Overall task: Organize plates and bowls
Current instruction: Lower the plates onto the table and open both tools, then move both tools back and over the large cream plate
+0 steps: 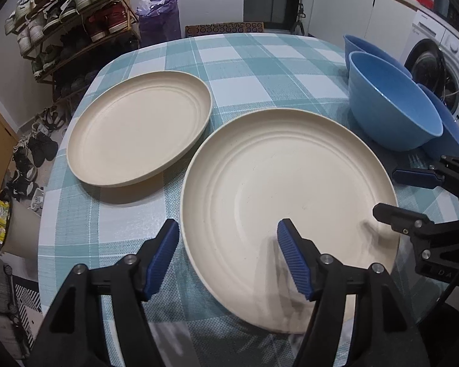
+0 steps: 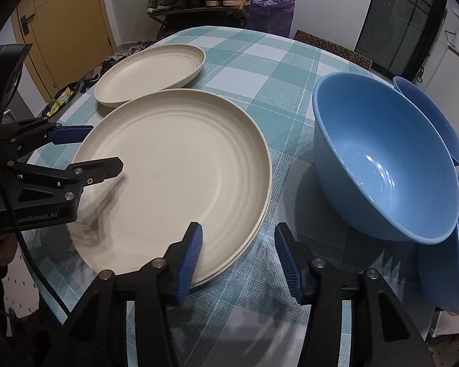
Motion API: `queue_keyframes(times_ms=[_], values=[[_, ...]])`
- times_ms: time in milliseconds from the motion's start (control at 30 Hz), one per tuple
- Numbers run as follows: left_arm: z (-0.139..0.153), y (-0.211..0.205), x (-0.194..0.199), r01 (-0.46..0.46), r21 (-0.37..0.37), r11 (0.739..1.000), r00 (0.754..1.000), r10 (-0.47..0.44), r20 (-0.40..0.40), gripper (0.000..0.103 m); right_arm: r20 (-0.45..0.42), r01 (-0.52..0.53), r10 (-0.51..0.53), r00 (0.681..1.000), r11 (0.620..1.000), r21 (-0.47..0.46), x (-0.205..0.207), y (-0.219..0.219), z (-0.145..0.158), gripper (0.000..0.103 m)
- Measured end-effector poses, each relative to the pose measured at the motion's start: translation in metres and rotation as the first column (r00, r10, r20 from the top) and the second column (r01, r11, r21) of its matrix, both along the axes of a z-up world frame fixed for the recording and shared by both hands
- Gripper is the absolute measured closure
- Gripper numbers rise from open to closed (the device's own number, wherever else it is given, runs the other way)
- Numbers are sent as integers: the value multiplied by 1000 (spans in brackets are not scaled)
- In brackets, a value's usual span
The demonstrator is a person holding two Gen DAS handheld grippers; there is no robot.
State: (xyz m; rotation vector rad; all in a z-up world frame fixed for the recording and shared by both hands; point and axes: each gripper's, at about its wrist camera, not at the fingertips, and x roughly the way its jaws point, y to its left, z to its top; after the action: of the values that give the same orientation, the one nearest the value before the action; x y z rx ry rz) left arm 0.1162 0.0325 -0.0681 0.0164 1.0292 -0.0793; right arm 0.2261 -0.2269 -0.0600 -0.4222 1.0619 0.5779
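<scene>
Cream plate stack (image 2: 180, 168) at centre of the right wrist view, resting on the teal checked tablecloth (image 2: 260, 61); two rims visible at its lower right edge, one plate lying on another. Same stack (image 1: 290, 189) at centre right of the left wrist view. Single cream plate (image 1: 137, 128) at upper left of that view, apart from the stack; also seen (image 2: 151, 72) at upper left of the right wrist view.

Left gripper (image 1: 228, 257) at bottom centre, jaws spread wide and holding nothing: left blue pad (image 1: 163, 257) over the cloth just outside the stack's rim, right pad over the plate surface, rim lying in the gap without being pinched. Same gripper (image 2: 104, 146) entering from the left edge of the right wrist view.

Right gripper (image 2: 238, 260) at bottom centre, jaws parted and gripping nothing: left pad (image 2: 191, 260) at the stack's lower right rim, contact impossible to tell; right pad over the cloth.

Blue bowl (image 2: 382, 165) at right, upright, just beside the stack. Further blue bowls (image 2: 428, 116) leaning behind and beside it. Shoe rack (image 1: 70, 21) at upper left, washing machine (image 1: 437, 76) at far right.
</scene>
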Motion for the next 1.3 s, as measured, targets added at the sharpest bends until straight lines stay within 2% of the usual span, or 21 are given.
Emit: queue_keyframes(times_ms=[67, 133, 200, 300, 367, 500, 733, 1133, 1300], values=[[4, 2, -2, -2, -5, 1000, 1000, 2, 19, 24, 4, -1, 1, 1000, 1000, 2, 0, 0, 2, 45], [9, 5, -4, 5, -29, 1000, 999, -4, 35, 22, 7, -7, 7, 1000, 1000, 15, -1, 0, 5, 31], [11, 9, -5, -2, -49, 999, 999, 4, 43, 13, 11, -17, 17, 1000, 999, 33, -2, 1, 10, 23], [15, 17, -7, -15, -78, 997, 998, 20, 53, 11, 23, -26, 25, 999, 999, 48, -4, 4, 16, 19], [17, 24, -8, -28, -96, 995, 998, 33, 58, 1, 31, -27, 25, 999, 998, 64, -5, 6, 21, 16], [25, 35, -7, -41, -134, 990, 995, 52, 81, 0, 45, -25, 20, 999, 994, 108, -9, 11, 30, 7], [36, 50, 1, -91, -128, 988, 989, 105, 105, 0, 79, -65, 52, 996, 983, 172, -13, 28, 44, 1], [50, 63, 11, -138, -101, 985, 980, 151, 133, 0, 105, -76, 51, 993, 963, 257, 4, 44, 68, 1], [48, 73, 15, -174, -118, 978, 975, 188, 120, 0, 103, -68, 40, 994, 956, 285, 14, 46, 76, 1]])
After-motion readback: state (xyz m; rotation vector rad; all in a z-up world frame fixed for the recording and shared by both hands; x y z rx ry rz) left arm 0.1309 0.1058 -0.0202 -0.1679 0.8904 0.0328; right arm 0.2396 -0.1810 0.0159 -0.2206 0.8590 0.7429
